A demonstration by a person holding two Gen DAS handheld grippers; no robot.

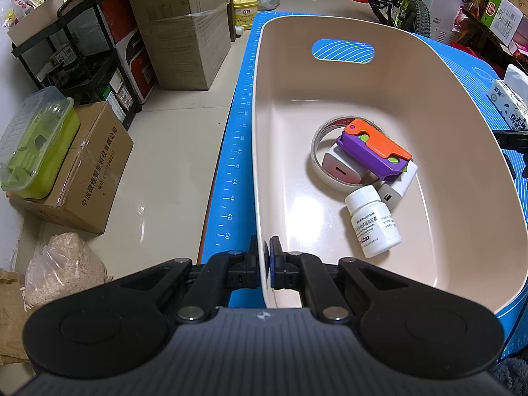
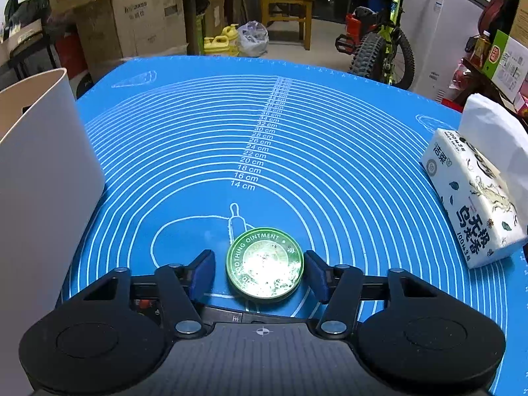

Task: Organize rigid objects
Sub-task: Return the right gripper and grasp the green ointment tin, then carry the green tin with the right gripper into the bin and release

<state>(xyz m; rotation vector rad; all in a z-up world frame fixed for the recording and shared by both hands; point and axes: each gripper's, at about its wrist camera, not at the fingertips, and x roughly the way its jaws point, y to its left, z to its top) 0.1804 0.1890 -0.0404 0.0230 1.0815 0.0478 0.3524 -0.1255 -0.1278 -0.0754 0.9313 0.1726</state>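
A cream plastic basin (image 1: 412,76) stands on the blue mat. My left gripper (image 1: 264,247) is shut on its near rim, one finger outside the wall and one inside. In the basin lie a tape ring (image 1: 317,161), a white charger (image 1: 340,168), an orange and purple toy (image 1: 373,148), a second white charger (image 1: 396,188) and a white pill bottle (image 1: 374,224). In the right wrist view a round green ointment tin (image 2: 264,265) lies flat on the mat. My right gripper (image 2: 259,259) is open and straddles it, a gap showing at the left pad (image 2: 202,274).
The basin's outer wall (image 2: 43,171) rises at the left of the right wrist view. A tissue pack (image 2: 475,198) lies at the mat's right edge. Cardboard boxes (image 1: 184,33), a black rack (image 1: 82,59) and a bicycle (image 2: 379,43) stand on the floor beyond the table.
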